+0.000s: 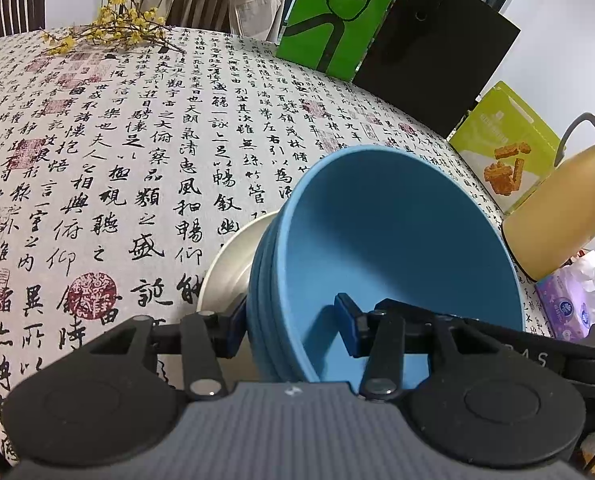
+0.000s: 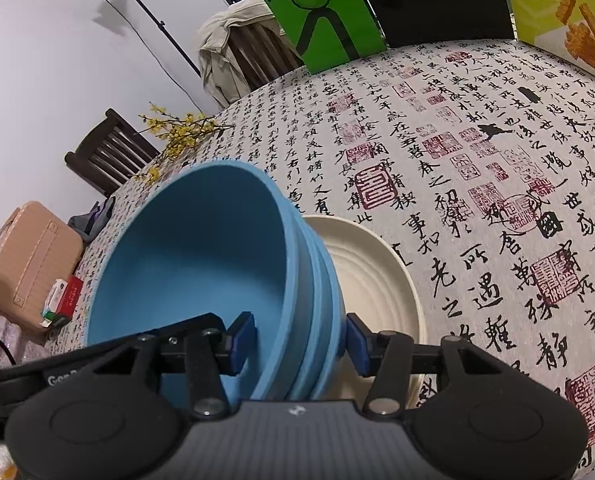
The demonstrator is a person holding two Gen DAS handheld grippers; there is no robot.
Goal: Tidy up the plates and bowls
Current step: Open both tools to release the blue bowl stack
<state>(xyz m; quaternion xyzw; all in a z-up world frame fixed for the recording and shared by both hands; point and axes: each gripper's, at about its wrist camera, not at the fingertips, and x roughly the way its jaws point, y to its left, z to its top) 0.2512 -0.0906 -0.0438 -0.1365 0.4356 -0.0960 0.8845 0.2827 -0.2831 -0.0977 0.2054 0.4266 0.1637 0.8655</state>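
L gripper [image 1: 291, 326] clamped on rim of stacked matte blue bowls [image 1: 397, 248]; R gripper [image 2: 299, 340] straddles opposite rim, right pad slightly off. Cream ribbed plate [image 2: 377, 280] partly hidden behind the stack.

The right gripper [image 2: 299, 340] has its two blue pads on either side of the wall of a stack of blue bowls [image 2: 201, 256], one pad inside the top bowl and one outside. The stack sits on a cream plate [image 2: 377, 264], which lies on a table cloth [image 2: 477, 200] covered in black writing and red stamps. Far off stand a green bag [image 2: 317, 12], yellow flowers [image 2: 181, 136] and a chair [image 2: 105, 152].
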